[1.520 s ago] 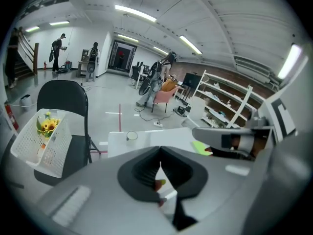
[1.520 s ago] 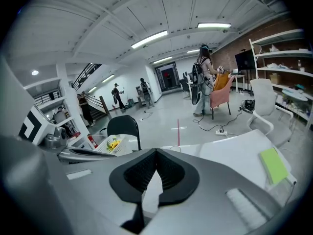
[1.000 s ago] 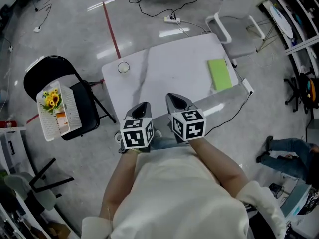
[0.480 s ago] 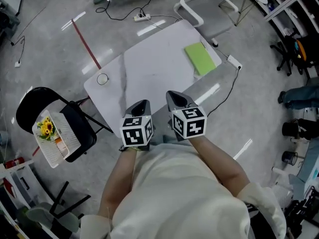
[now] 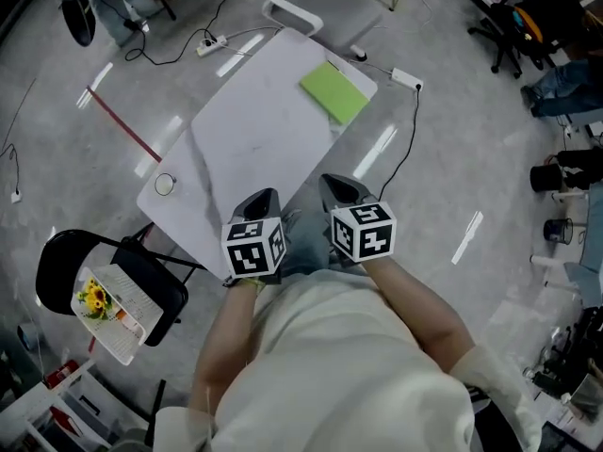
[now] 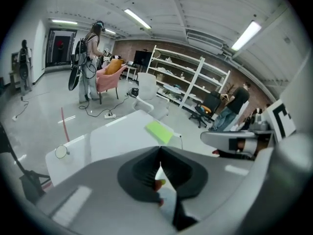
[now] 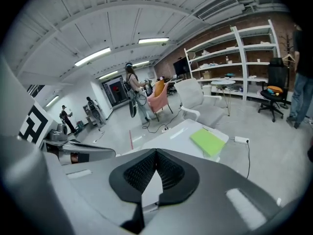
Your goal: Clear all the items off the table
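Two things are left on the table (image 5: 247,130) in the head view: a green pad (image 5: 334,92) near the far end and a small round thing (image 5: 165,185) by the left corner. Over the last second the whole table has swung round in the frame and now runs off diagonally. The black chair (image 5: 66,257) with the white basket (image 5: 127,323) on it has slid down to the lower left. So the person is turning around the near edge, not reaching for anything. My read is that nothing got cleared in this stretch and it's just repositioning before going for one of the two items. The left gripper (image 5: 265,196) and right gripper (image 5: 337,184) sit close to the body at the table's near edge.

Left gripper view: jaws pinched together at the tips, with no item clamped. A tiny coloured speck shows through the gap lower down; can't tell what it is. Pad and round thing are well ahead on the tabletop.

Right gripper view: jaws closed too, nothing in them. The pad lies ahead to the right, well apart.
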The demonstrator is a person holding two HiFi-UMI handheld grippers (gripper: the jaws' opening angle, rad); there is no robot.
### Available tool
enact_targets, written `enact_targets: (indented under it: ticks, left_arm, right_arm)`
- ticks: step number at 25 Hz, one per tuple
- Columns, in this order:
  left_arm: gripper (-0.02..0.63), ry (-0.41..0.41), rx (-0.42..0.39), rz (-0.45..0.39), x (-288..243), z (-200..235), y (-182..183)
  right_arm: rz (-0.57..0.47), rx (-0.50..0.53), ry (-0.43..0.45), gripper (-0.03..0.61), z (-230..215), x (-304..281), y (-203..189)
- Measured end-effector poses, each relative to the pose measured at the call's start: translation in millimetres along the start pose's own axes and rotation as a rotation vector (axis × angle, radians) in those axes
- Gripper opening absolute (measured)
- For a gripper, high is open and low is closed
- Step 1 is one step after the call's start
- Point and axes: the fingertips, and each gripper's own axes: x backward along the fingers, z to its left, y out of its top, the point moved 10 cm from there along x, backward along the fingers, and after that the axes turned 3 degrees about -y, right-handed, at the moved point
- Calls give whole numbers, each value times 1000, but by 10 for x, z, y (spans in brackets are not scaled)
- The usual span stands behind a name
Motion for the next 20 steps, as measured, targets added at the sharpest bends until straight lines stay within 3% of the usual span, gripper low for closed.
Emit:
enact_targets:
  ticks: [9,20]
  left_arm:
    - [11,-74,-67,40,-514,-219,269]
    - [11,-119,-78,81,-1307,-346,728]
  right_arm:
    - [-22,-88,-113,-2,-507,-27,81]
    - [-8,-122,-166,-2,-1129,-412,428]
